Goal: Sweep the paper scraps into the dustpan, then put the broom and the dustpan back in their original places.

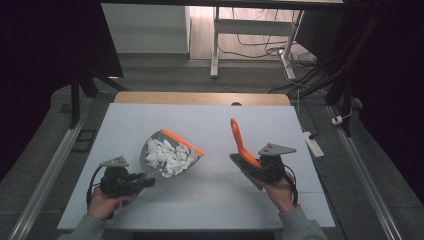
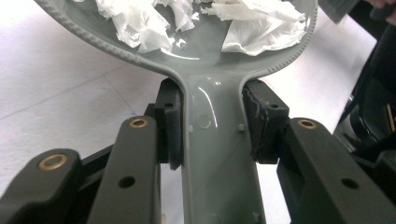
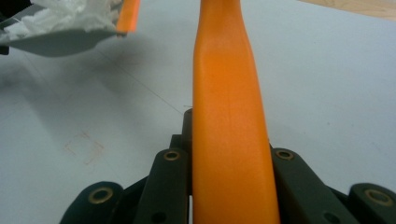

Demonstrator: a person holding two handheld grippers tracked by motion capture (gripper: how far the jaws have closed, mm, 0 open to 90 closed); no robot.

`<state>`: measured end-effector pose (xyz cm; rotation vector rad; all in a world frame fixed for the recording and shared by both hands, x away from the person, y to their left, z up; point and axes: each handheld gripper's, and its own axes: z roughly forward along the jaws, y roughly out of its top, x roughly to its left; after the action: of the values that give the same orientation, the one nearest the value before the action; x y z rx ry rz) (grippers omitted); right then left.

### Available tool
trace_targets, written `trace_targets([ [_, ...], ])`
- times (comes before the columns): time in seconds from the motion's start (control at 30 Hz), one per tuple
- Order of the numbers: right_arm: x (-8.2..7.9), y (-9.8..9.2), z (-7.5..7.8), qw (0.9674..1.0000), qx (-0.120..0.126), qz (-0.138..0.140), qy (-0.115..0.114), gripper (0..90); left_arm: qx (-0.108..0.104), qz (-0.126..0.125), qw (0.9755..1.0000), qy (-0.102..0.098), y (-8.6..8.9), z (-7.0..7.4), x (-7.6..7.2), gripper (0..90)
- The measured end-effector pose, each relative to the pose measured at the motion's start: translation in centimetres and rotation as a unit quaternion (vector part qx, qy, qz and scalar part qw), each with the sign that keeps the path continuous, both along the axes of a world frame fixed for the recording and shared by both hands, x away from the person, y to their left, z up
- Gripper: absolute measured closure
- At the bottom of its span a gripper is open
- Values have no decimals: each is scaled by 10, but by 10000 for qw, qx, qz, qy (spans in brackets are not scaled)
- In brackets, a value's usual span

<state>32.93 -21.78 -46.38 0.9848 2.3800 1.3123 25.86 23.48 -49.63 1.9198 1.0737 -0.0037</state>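
White tabletop [image 1: 210, 200]: left gripper [image 1: 142, 181] clamps paper-filled dustpan [image 1: 167, 155], right gripper [image 1: 260, 170] clamps brush [image 1: 241, 142].

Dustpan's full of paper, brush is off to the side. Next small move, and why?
Probably carry the dustpan off level to tip it out. The left gripper is shut on its grey handle and the paper scraps sit heaped in the pan. The right gripper, shut on the orange brush, holds it apart from the pan, and the table shows no loose scraps.
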Motion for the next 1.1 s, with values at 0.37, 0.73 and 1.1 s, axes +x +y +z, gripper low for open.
trace_targets([
  [0.37,-5,-13,-1,10000,59,71,7,768,-170,804,9966,24,11,-1,0,617],
  [0.73,-6,-19,-5,9997,142,9,210,767,-192,1254,9919,58,13,-4,-2,617],
  [1.1,-1,-20,-12,9986,220,-20,485,768,26,1582,9874,84,10,-9,-8,617],
])
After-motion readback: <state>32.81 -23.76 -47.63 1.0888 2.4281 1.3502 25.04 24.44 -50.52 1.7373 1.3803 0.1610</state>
